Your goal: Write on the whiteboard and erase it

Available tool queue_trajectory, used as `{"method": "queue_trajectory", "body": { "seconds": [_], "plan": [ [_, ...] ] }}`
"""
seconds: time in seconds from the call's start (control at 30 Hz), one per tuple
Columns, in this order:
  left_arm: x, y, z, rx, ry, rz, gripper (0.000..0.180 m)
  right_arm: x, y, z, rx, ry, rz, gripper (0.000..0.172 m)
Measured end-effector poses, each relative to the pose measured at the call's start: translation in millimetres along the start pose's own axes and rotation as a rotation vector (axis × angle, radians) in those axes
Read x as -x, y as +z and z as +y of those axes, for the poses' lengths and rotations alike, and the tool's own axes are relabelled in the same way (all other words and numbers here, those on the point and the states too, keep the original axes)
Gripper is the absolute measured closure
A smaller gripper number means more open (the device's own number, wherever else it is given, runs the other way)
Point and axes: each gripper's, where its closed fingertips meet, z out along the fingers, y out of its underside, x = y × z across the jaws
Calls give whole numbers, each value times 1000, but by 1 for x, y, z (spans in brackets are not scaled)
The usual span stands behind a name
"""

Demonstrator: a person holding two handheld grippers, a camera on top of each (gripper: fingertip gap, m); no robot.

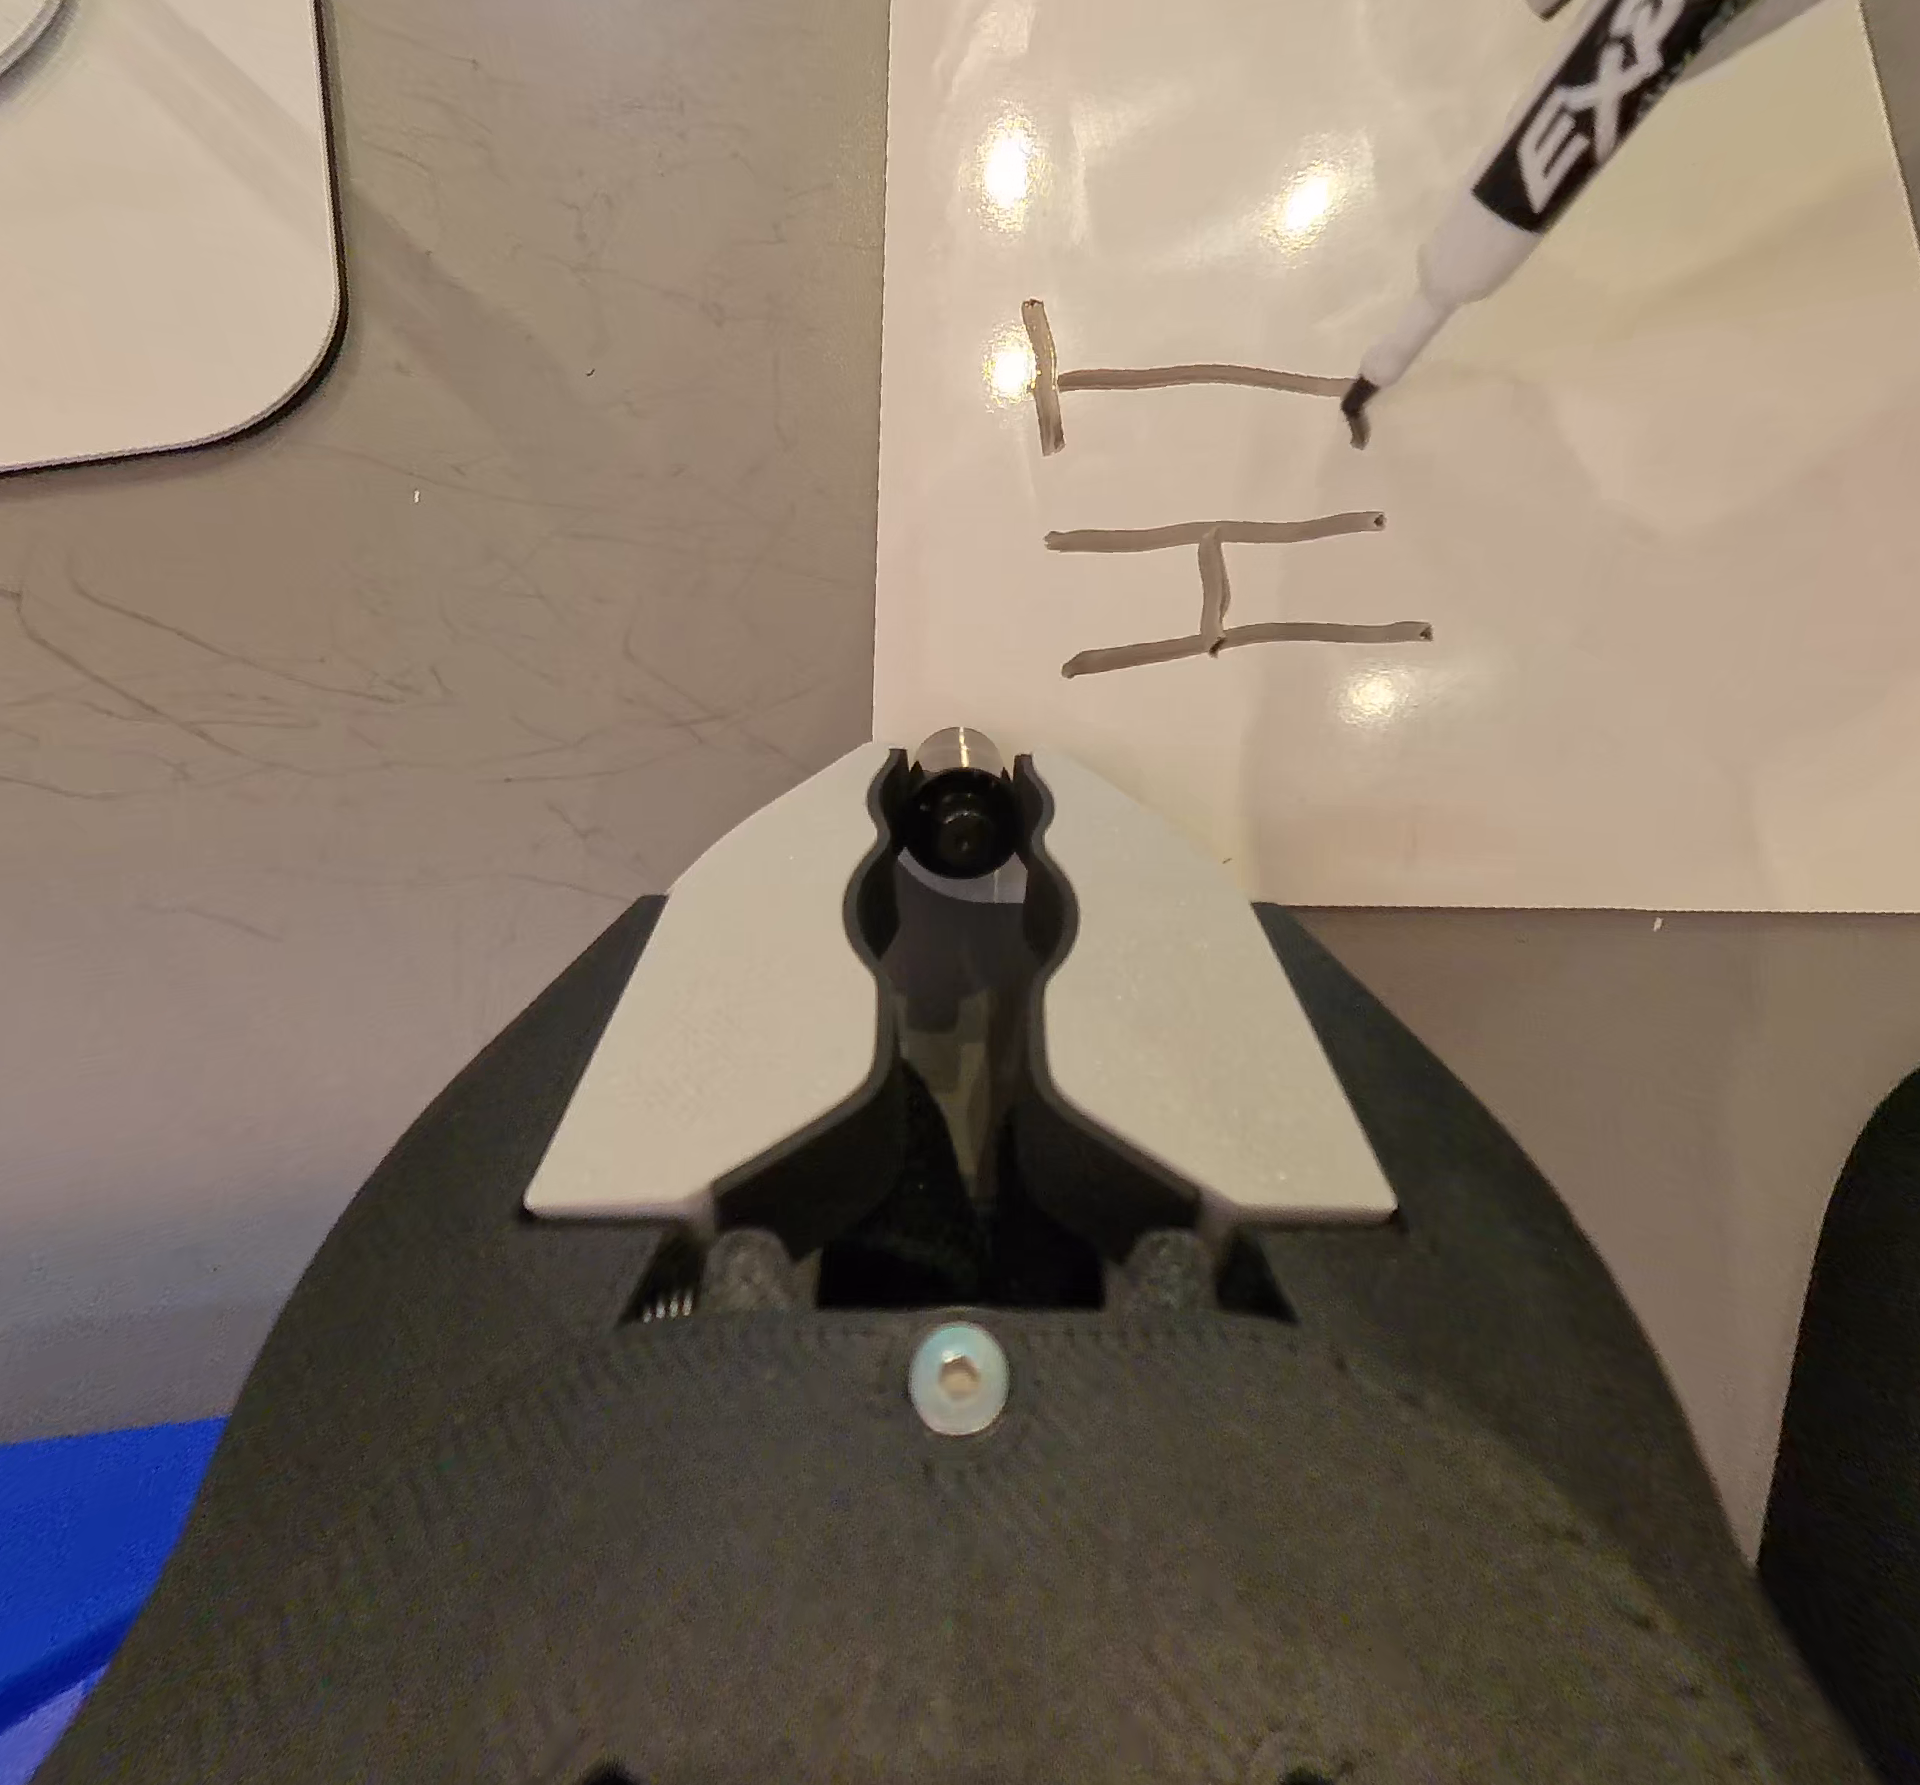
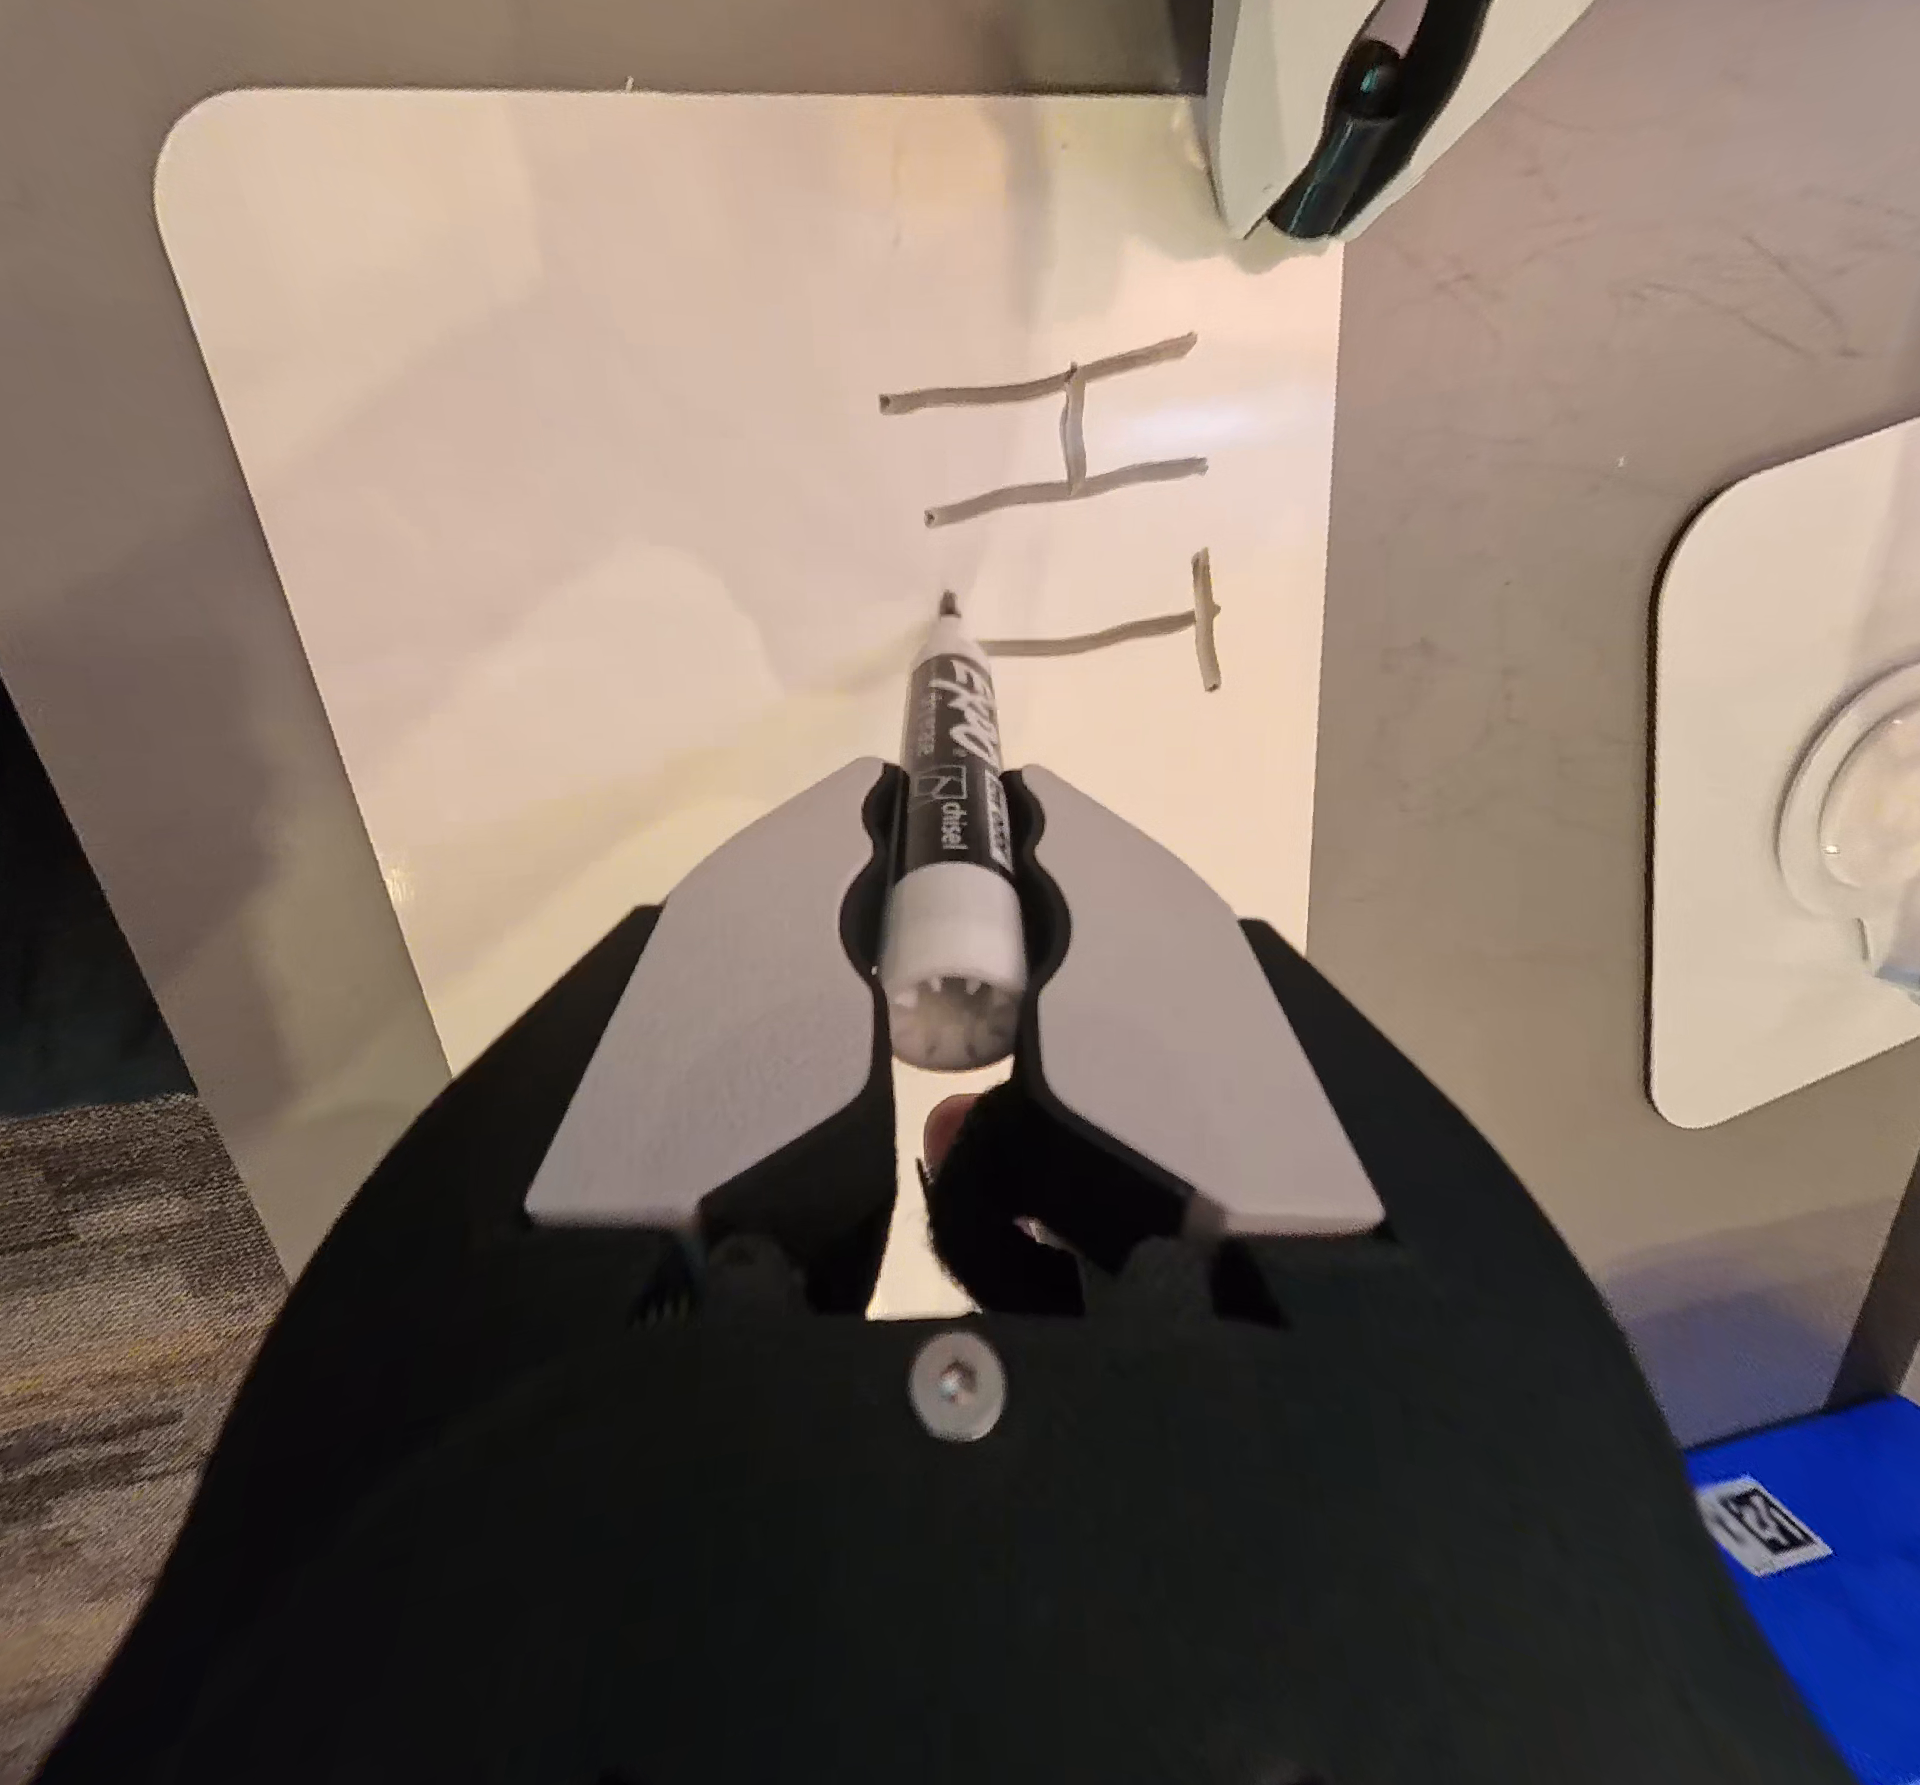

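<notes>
On the grey table [image 2: 1558, 385] lies the whiteboard [image 2: 520, 385], flat, with grey marker strokes [image 2: 1070, 447] already on it; I won't go into what they spell. The right gripper [image 2: 951, 800] is clamped on the marker [image 2: 940, 727]; the black barrel runs straight out between the two fingers [image 2: 727, 904], gripped at the tips, and the white rear end sits back in the wider notch behind them. The tip is down on the board, right at the end of one long stroke; from the left view you can see the tip [image 1: 1361, 400] touching where that stroke meets a short cross stroke.

The left gripper [image 1: 956, 800] is closed on the cap [image 1: 956, 821], a small black thing with a shiny end, pinched at the very tips of its fingers [image 1: 1143, 904]; it sits just over the near edge of the whiteboard [image 1: 1455, 696], well apart from the marker [image 1: 1621, 73]. In the right view the same gripper [image 2: 1340, 156] shows top right, at the far edge of the board.

Off to the side there's a second white pad [image 2: 1787, 800] with a clear round thing on it; a blue box [image 2: 1818, 1579] is at the table's edge.
</notes>
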Motion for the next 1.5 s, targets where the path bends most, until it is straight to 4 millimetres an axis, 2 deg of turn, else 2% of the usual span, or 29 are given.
{"method": "queue_trajectory", "body": {
  "seconds": [0.03,0.2,0.3,0.47,0.6,0.73,0.97,1.1,1.23,1.3,1.37,1.5],
  "plan": [
    [0,0,0,0,0,0,160,-1,-1,4,15,1,8,151],
    [0,0,0,0,-1,1,160,-3,-8,27,44,41,11,151],
    [0,0,0,0,-1,1,160,-8,-13,25,-7,79,25,151],
    [0,0,0,0,-2,1,160,-34,-18,35,5,111,107,151],
    [0,0,0,0,-1,1,160,-55,-12,50,44,119,149,151],
    [0,0,0,0,-2,1,160,-64,-6,50,26,131,150,151],
    [0,0,0,0,-2,2,160,-58,-1,52,65,98,126,151],
    [0,0,0,0,-3,2,160,-40,-8,59,86,88,88,151],
    [0,0,0,0,-2,2,160,-14,-16,63,94,79,45,151],
    [0,0,0,0,-2,2,160,-4,-17,60,91,68,39,152],
    [0,0,0,1,-1,1,160,1,-15,48,58,61,27,151],
    [0,0,0,1,0,-1,160,-11,-9,37,44,53,50,152]
  ]
}}
